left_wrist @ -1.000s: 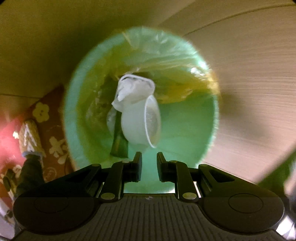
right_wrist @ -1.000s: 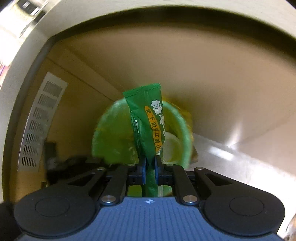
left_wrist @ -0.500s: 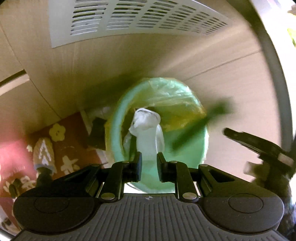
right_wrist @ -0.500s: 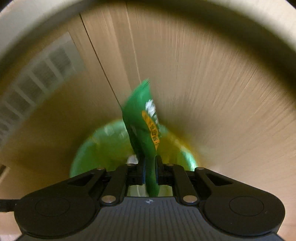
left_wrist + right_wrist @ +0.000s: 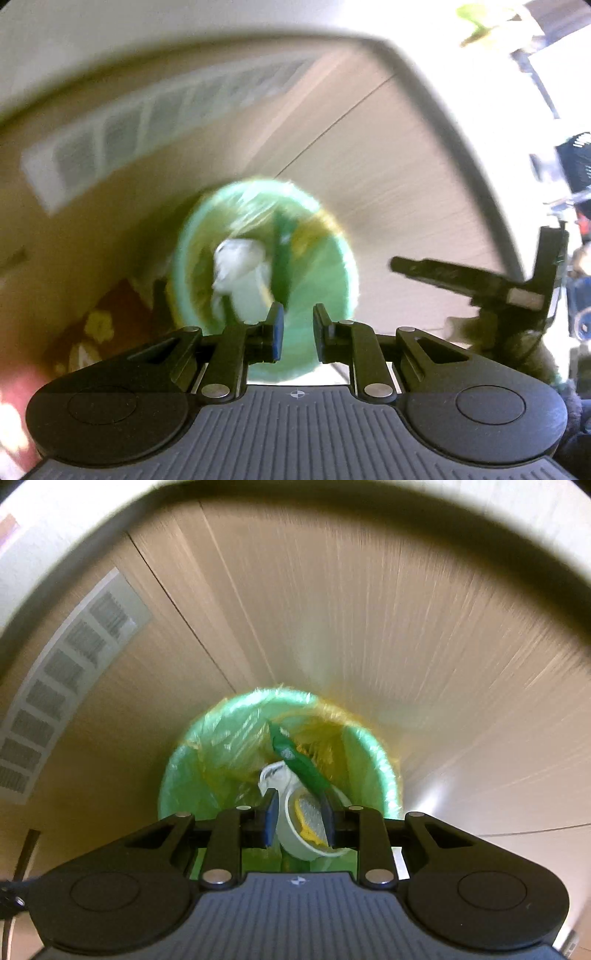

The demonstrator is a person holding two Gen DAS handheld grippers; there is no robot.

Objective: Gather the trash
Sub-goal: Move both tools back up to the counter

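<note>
A long green foil snack wrapper (image 5: 297,762) tips into the round green plastic waste bin (image 5: 389,775) lined with a crinkled yellow-green plastic bag (image 5: 229,738), clear of the right gripper (image 5: 299,821), whose jaws have just been opening and now stand a narrow way apart with nothing pressed between the blue pads; the bin's contents merely show through the gap. The wrapper lies slantwise inside the bin, its lower end over a white plastic cup (image 5: 306,827) with crumpled white paper (image 5: 273,773) stuffed beside it. From the other hand, the left gripper (image 5: 297,334) hangs above and to one side of the same bin (image 5: 332,280), its jaws also a small way apart and empty, the white cup and paper (image 5: 238,266) and the dark green wrapper (image 5: 282,243) blurred below; the right gripper's black fingers (image 5: 443,273) reach in from the right of that view. The bin stands on pale wood-grain flooring (image 5: 369,609) near a white slatted vent panel (image 5: 55,701), with a red patterned rug (image 5: 92,332) at its side. The step in hand appears to be the drop of the wrapper, seemingly just done. The next move would call for drawing both grippers back from the bin and turning to look for any further litter, none of which shows in either view.
</note>
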